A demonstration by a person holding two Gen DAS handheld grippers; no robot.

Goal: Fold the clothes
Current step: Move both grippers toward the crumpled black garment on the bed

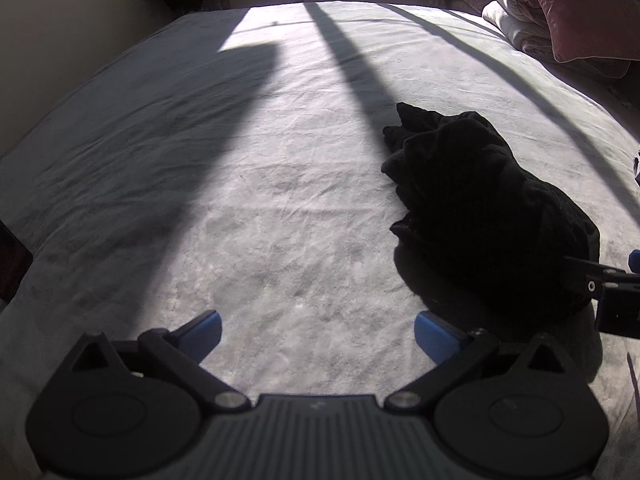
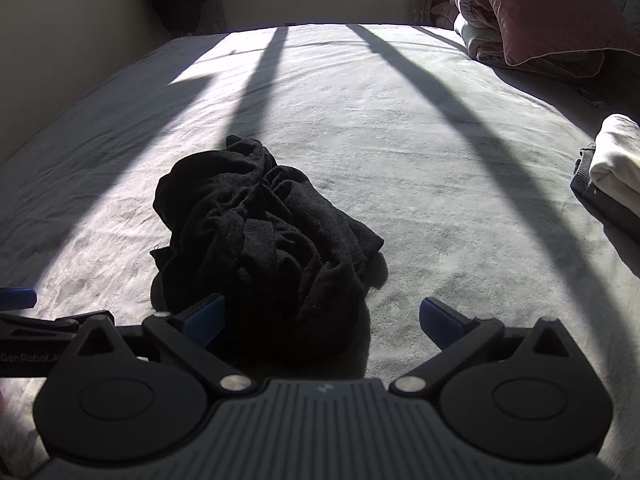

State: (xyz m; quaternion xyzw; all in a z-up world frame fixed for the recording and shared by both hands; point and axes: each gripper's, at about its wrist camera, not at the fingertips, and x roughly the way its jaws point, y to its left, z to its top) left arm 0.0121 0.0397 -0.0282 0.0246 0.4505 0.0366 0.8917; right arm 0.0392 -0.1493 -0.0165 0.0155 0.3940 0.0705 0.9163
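Observation:
A crumpled black garment (image 1: 480,208) lies in a heap on the pale grey bed sheet (image 1: 256,200). In the left wrist view it sits right of centre, and my left gripper (image 1: 318,334) stands open over bare sheet to its left, nothing between the blue pads. The right gripper's black arm (image 1: 608,284) enters at the right edge beside the heap. In the right wrist view the garment (image 2: 260,240) lies just ahead, left of centre. My right gripper (image 2: 322,322) is open, its left pad (image 2: 204,318) in front of the heap's near edge, whether touching I cannot tell.
Folded pale and grey clothes (image 2: 612,176) are stacked at the bed's right edge. A dark red pillow (image 2: 552,12) and rolled quilts (image 2: 476,16) sit at the far right corner. Long window shadows cross the sheet (image 2: 400,140). A wall runs along the left.

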